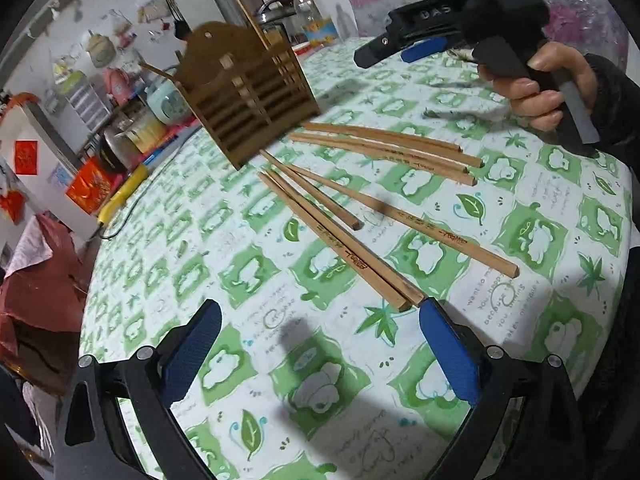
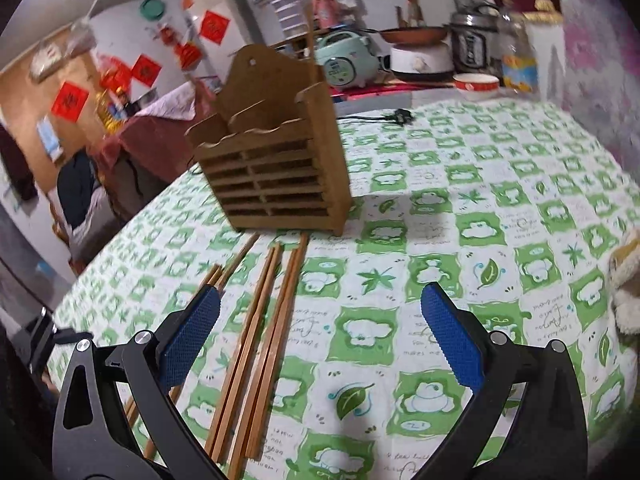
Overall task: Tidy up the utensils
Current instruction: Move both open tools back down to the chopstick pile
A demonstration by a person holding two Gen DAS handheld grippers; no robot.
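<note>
Tablecloth [image 2: 460, 168] of green-and-white checks, cluttered kitchen behind

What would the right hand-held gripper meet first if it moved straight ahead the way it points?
Probably the bare tablecloth first; further on, the wooden holder stands left of centre. The right hand-held gripper is open; depth is unclear.

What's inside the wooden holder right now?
In the left wrist view one chopstick stands in the wooden holder. The slatted front hides the compartment bottoms, so anything shorter can't be seen. The other chopsticks lie on the tablecloth.
</note>
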